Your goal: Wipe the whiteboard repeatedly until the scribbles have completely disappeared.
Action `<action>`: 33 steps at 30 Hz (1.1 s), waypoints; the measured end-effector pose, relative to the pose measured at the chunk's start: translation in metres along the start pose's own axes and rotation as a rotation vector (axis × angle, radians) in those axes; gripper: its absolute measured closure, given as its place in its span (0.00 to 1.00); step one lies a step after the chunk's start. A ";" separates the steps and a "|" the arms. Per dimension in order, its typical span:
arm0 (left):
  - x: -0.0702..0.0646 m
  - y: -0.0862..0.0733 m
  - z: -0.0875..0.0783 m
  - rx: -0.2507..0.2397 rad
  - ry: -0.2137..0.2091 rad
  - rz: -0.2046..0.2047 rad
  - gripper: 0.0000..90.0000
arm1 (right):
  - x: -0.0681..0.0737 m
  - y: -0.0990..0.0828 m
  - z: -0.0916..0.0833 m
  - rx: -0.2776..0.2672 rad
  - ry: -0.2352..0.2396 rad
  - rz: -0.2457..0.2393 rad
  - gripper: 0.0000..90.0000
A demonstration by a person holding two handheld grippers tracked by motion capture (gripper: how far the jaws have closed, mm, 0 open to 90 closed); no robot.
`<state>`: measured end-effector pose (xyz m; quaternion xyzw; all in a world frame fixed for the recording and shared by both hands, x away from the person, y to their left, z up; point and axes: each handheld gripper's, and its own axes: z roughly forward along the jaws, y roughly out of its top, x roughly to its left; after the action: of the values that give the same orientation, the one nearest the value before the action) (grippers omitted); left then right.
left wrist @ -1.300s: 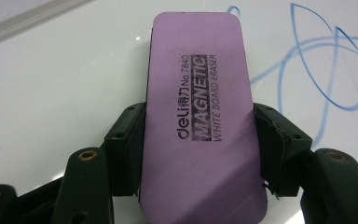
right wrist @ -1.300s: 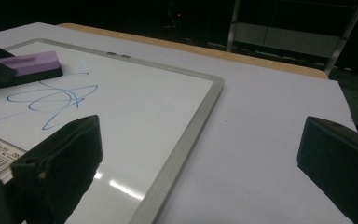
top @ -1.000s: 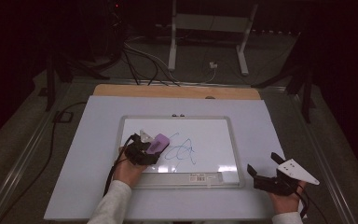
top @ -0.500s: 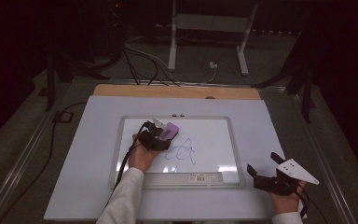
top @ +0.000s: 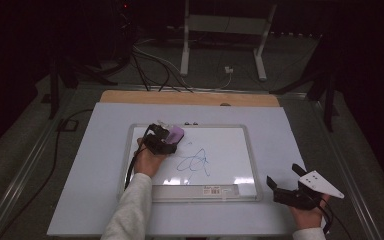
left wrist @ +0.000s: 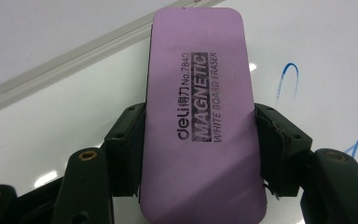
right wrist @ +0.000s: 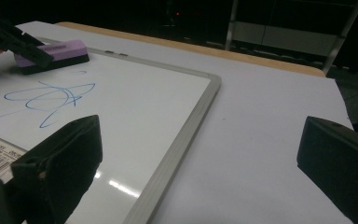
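A framed whiteboard (top: 240, 150) lies flat on the bench (top: 90, 150), and everything else is placed against it. The left hand-held gripper (top: 166, 140) sits over the whiteboard's upper left corner area, its jaws clamped on the long sides of a purple magnetic eraser (left wrist: 200, 112) resting flat on the white surface. A blue scribble (top: 195, 162) marks the whiteboard's middle, just beside the eraser. The right hand-held gripper (top: 285, 192) rests off the whiteboard's lower right corner, jaws spread wide and holding nothing.

My view: dark room, grey floor (top: 25, 135), black cables (top: 150, 60), white stand (top: 222, 30) behind white table (top: 300, 130).
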<state>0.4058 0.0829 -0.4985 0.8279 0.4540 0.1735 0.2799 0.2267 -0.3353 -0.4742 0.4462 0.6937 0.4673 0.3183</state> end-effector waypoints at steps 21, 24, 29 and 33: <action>-0.032 0.013 0.007 0.008 -0.094 0.098 0.47 | 0.002 0.000 0.002 0.003 0.007 -0.009 0.00; -0.016 0.012 0.007 0.016 -0.055 0.038 0.47 | 0.001 0.000 0.001 0.002 0.005 -0.005 0.00; -0.001 0.009 0.005 0.028 -0.022 -0.003 0.47 | -0.002 -0.001 -0.001 0.001 -0.001 0.001 0.00; -0.002 0.009 0.005 0.027 -0.018 0.002 0.47 | -0.001 -0.001 -0.001 0.003 -0.002 -0.002 0.00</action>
<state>0.4133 0.0759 -0.4968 0.8337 0.4530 0.1602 0.2724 0.2261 -0.3367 -0.4744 0.4465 0.6946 0.4654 0.3187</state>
